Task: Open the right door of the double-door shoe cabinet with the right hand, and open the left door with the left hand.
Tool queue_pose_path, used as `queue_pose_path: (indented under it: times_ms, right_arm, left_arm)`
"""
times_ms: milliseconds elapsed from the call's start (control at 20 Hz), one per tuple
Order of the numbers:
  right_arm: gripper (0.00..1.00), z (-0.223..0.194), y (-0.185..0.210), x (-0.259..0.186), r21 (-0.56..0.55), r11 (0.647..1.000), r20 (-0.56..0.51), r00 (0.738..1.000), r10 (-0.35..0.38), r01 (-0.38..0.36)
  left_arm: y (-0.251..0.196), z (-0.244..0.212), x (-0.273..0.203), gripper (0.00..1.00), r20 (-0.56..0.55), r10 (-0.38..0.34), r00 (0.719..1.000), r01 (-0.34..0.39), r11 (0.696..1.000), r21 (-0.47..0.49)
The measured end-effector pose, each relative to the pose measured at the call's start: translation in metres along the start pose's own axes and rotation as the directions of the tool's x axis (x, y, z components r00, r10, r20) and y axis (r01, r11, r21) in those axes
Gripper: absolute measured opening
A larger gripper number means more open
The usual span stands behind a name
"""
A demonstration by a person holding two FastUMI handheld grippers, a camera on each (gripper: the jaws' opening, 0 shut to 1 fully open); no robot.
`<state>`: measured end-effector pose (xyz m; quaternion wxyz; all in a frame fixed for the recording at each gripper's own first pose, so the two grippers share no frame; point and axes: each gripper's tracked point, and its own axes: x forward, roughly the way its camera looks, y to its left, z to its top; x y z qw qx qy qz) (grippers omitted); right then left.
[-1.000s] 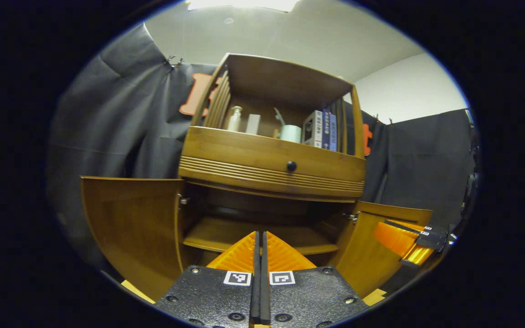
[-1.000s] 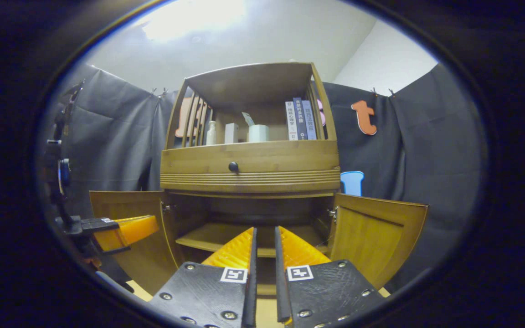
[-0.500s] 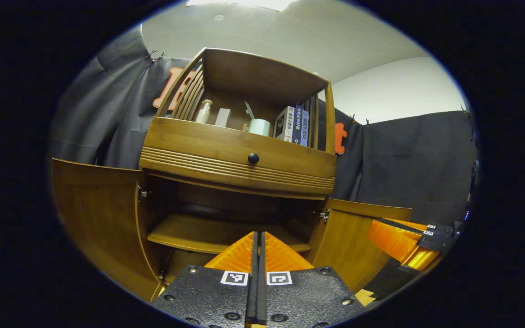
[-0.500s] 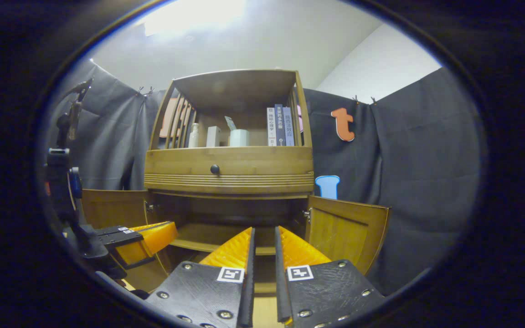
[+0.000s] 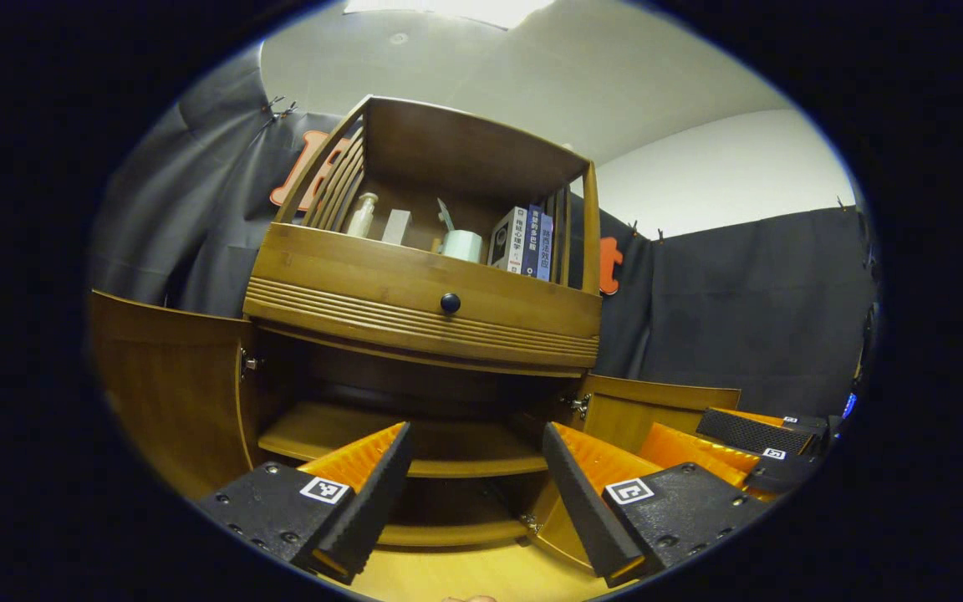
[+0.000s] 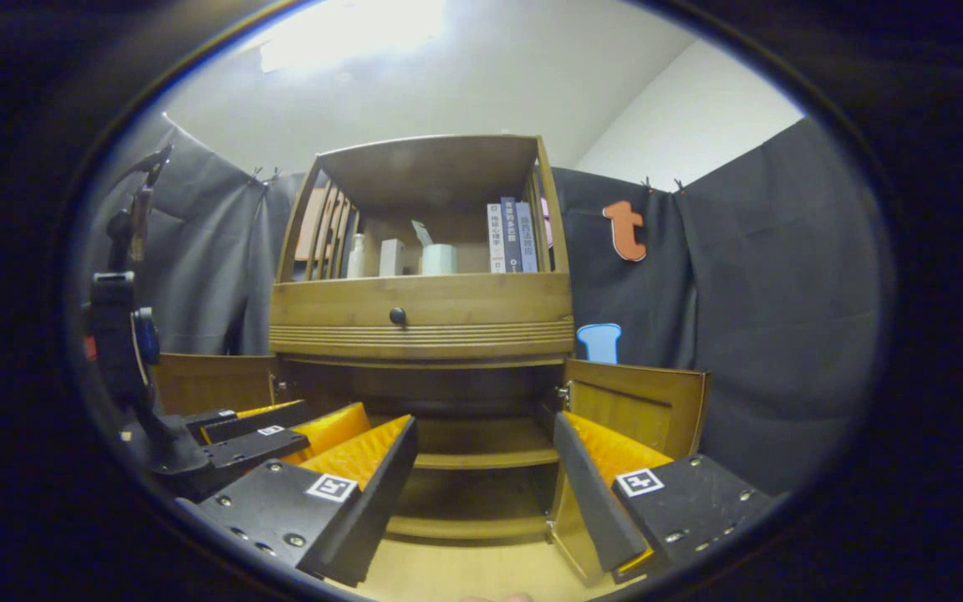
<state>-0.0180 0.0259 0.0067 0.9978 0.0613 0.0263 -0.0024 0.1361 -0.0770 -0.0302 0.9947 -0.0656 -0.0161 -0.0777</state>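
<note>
The wooden shoe cabinet [image 5: 423, 301] [image 6: 423, 322] stands ahead with both lower doors swung open. Its left door [image 5: 164, 385] [image 6: 214, 383] and right door [image 5: 665, 400] [image 6: 640, 400] angle outward, and an inner shelf [image 5: 415, 451] [image 6: 481, 456] is exposed. My left gripper [image 5: 475, 435] is open, with nothing between its fingers, in front of the opening. My right gripper [image 6: 486, 431] is open too and holds nothing. In the left gripper view the right gripper [image 5: 749, 443] sits low by the right door. In the right gripper view the left gripper [image 6: 272, 426] sits low by the left door.
Above the doors is a drawer with a black knob [image 5: 450, 303] [image 6: 398, 316]. The top shelf holds a bottle, a box, a cup [image 6: 438, 259] and books [image 5: 523, 242]. A dark stand [image 6: 126, 318] rises at the left. Light wooden floor [image 6: 465, 573] lies below.
Both grippers went from shut to wide open. The cabinet has slid left in the left gripper view, and both grippers have drawn a little closer together.
</note>
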Motion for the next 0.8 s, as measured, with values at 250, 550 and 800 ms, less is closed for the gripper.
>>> queue_pose_path:
  times_ms: [250,550,800]
  right_arm:
    - [0.97,-0.005,0.0,-0.002,-0.011,1.0,-0.012,1.0,-0.011,0.011]
    - [0.93,-0.004,-0.001,-0.007,-0.021,0.999,-0.005,1.0,-0.028,0.028]
    - [0.97,0.001,-0.007,-0.019,-0.025,0.997,0.017,0.997,-0.074,0.074]
  left_arm:
    - [0.008,0.0,-0.001,0.96,-0.007,0.019,1.0,-0.019,1.0,0.011]
    - [0.018,0.002,-0.003,0.96,-0.002,0.037,0.999,-0.037,0.999,0.016]
    - [0.016,0.001,-0.005,0.92,-0.006,0.014,1.0,-0.014,1.0,0.024]
